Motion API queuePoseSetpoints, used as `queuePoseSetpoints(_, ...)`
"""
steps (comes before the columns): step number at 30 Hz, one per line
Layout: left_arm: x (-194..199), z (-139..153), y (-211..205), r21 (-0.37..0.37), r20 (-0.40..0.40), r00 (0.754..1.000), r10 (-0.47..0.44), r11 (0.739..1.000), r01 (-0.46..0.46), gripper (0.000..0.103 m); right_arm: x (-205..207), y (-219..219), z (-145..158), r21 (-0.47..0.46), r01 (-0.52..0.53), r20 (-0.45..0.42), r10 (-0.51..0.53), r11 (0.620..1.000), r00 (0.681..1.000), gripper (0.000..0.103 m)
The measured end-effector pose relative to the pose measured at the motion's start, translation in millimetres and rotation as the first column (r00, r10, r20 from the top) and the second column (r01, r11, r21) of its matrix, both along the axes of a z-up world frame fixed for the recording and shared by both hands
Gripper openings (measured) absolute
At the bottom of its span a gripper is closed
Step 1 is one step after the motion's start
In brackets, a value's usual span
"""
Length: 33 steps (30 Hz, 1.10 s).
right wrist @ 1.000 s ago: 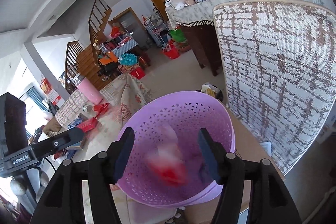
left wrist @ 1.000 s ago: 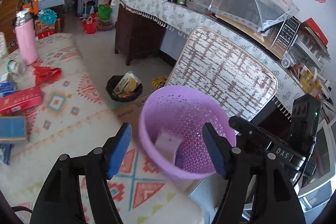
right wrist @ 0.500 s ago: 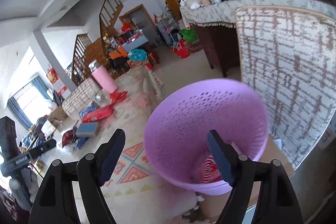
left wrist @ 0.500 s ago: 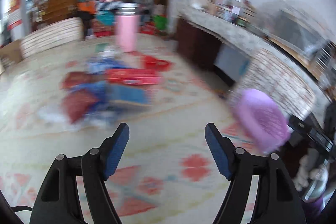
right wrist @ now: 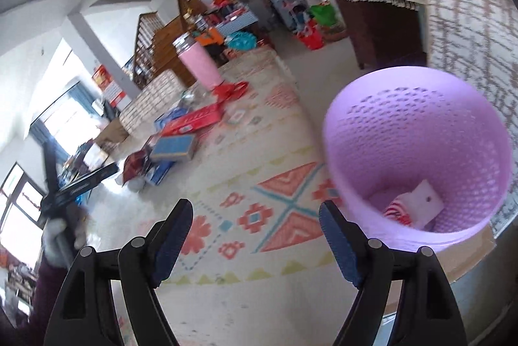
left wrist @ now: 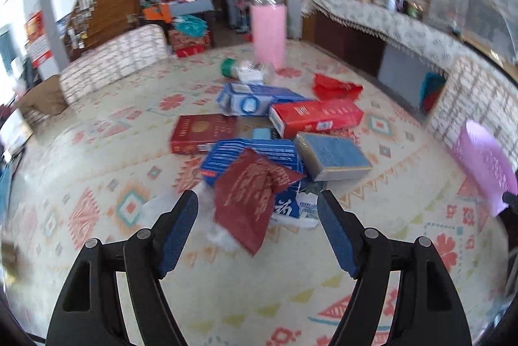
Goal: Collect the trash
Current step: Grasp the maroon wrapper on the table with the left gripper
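Note:
A pile of trash lies on the patterned tablecloth: a dark red packet (left wrist: 255, 193) nearest, blue cartons (left wrist: 259, 151), a dark red box (left wrist: 202, 132), a bright red box (left wrist: 315, 117), a blue-topped box (left wrist: 333, 156) and a red wrapper (left wrist: 335, 85). My left gripper (left wrist: 257, 232) is open and empty, just short of the dark red packet. The purple basket (right wrist: 417, 151) stands at the table's right end with a white piece (right wrist: 425, 200) and a red-striped wrapper (right wrist: 398, 213) inside. My right gripper (right wrist: 255, 236) is open and empty, left of the basket. The pile also shows in the right wrist view (right wrist: 174, 145).
A tall pink flask (left wrist: 268, 28) stands behind the pile, with a clear jar (left wrist: 246, 69) lying beside it. Woven chair backs (left wrist: 113, 61) edge the table on the far left and on the right (right wrist: 472, 28). A cluttered sideboard (left wrist: 388, 18) runs along the right wall.
My left gripper has swung from over the basket leftward to the trash pile. My right gripper has pulled back left from the basket; the red-striped wrapper now lies in it.

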<state>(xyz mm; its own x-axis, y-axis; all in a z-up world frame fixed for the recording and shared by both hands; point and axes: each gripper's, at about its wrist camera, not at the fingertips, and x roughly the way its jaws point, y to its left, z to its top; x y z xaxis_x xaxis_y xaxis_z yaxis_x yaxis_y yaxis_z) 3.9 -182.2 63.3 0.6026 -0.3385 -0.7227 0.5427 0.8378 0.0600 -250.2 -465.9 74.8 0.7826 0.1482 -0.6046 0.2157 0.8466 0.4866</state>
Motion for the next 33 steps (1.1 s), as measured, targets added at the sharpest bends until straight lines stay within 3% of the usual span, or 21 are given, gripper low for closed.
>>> queuePoseSetpoints(5, 14.9, -15.3, -13.4, 0.037, -0.018, 1.000, -0.019, 0.999, 0.019, 0.075, 19.7, 19.1, -4.2, -0.008, -0.046, -0.017, 0.046, 0.999, 0.999, 0.084)
queuePoseSetpoints(6, 16.2, -14.8, -10.1, 0.021, -0.026, 1.000, 0.001, 1.000, 0.000, 0.065, 23.8, 22.5, -4.9, -0.008, -0.053, -0.023, 0.052, 0.999, 0.998, 0.084)
queuePoseSetpoints(7, 16.6, -13.6, -7.4, 0.013, -0.030, 0.999, 0.017, 1.000, -0.017, 0.048, 29.8, 26.5, -6.2, -0.007, -0.063, -0.030, 0.062, 0.998, 0.998, 0.084)
queuePoseSetpoints(9, 14.1, -10.4, 0.2, -0.009, -0.054, 0.998, 0.033, 0.999, -0.033, 0.034, 38.2, 32.2, -7.8, -0.011, -0.078, -0.042, 0.077, 0.997, 0.996, 0.084)
queuePoseSetpoints(16, -19.8, -2.3, 24.6, -0.131, -0.094, 0.995, 0.030, 0.990, -0.042, 0.032, 76.0, 62.4, -9.9, -0.045, -0.160, -0.074, 0.156, 0.986, 0.985, 0.084)
queuePoseSetpoints(21, -32.2, 5.8, 36.4, -0.207, -0.058, 0.998, 0.025, 0.978, -0.036, 0.032, 111.3, 89.5, -3.3, -0.105, -0.244, -0.089, 0.235, 0.964, 0.968, 0.088)
queuePoseSetpoints(25, -32.0, 7.8, 47.8, -0.264, -0.061, 0.998, 0.011, 0.964, -0.027, 0.032, 152.3, 110.1, 6.5, -0.228, -0.317, -0.112, 0.299, 0.921, 0.948, 0.093)
queuePoseSetpoints(28, -29.7, 3.6, 58.2, -0.287, -0.080, 0.997, 0.015, 0.957, -0.038, 0.032, 191.9, 129.6, 5.4, -0.369, -0.397, -0.178, 0.355, 0.840, 0.918, 0.094)
queuePoseSetpoints(33, -20.9, 2.2, 71.6, -0.324, -0.116, 0.992, 0.039, 0.943, -0.075, 0.032, 241.6, 141.0, -3.3, -0.442, -0.482, -0.241, 0.417, 0.757, 0.876, 0.094)
